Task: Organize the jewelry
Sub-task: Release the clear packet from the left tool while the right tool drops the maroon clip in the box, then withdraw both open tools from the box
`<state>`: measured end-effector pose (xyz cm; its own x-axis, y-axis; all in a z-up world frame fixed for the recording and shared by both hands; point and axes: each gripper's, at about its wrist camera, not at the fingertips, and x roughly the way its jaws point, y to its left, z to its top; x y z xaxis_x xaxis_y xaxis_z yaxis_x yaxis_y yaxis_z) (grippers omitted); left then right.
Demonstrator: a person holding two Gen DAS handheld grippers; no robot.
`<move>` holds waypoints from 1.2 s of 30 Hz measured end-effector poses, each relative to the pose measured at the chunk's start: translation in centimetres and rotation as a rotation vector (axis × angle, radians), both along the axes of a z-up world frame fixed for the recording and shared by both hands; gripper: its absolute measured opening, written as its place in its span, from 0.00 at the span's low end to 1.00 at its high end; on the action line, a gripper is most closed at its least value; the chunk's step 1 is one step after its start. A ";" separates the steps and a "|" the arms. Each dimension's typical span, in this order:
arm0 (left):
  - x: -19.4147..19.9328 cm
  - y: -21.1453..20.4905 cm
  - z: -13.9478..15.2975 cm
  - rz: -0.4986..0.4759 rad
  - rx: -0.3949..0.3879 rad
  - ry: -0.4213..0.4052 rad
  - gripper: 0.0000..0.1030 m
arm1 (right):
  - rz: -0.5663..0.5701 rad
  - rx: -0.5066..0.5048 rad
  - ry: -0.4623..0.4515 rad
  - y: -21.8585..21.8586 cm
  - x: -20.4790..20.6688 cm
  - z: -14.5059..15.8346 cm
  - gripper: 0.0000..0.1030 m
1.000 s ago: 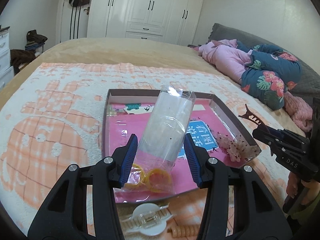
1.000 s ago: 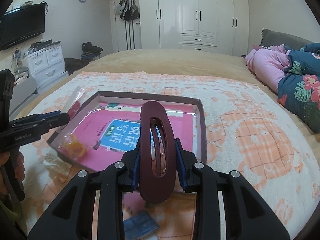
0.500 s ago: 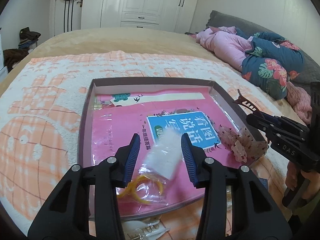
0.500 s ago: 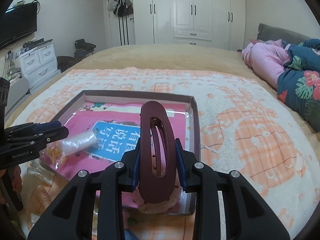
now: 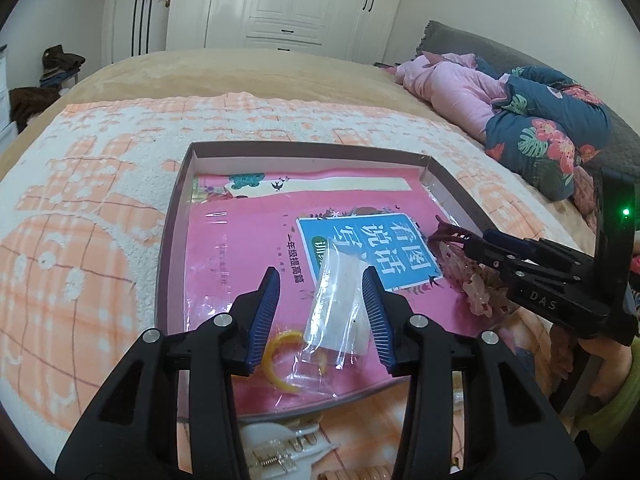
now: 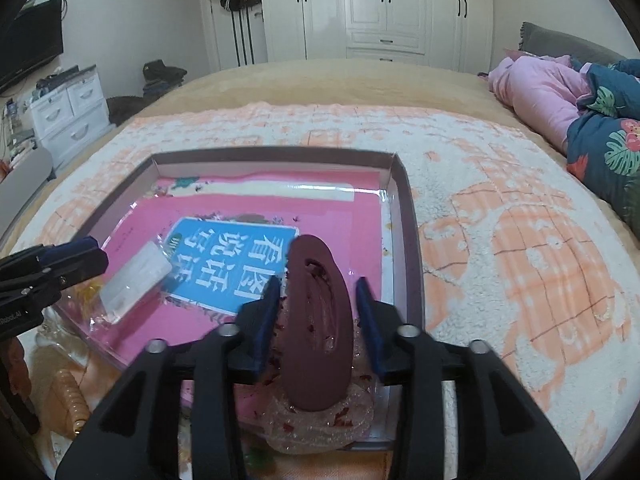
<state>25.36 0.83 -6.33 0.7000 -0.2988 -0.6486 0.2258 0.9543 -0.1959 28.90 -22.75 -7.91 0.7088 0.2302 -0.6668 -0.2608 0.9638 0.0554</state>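
A shallow brown-rimmed tray with a pink book cover inside lies on the bed. A clear bag with yellow rings lies flat in its near part, between the fingers of my left gripper. The pads stand off the bag, with a gap on the left side. My right gripper is opening. The dark red hair claw between its jaws rests free on a clear red-flecked scrunchie in the tray's near right corner.
A white hair clip and a beige spiral hair tie lie on the orange-and-white blanket in front of the tray. Pink and floral bedding is piled at the right. A person's hand holds the right gripper.
The bag, upright between the left fingers before, now lies flat in the tray. The right gripper sank to the tray's corner and opened off the hair claw.
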 end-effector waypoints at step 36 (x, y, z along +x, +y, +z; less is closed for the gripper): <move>-10.6 0.7 9.2 0.095 -0.044 -0.268 0.89 | 0.006 0.100 -0.338 -4.0 -12.6 8.9 0.92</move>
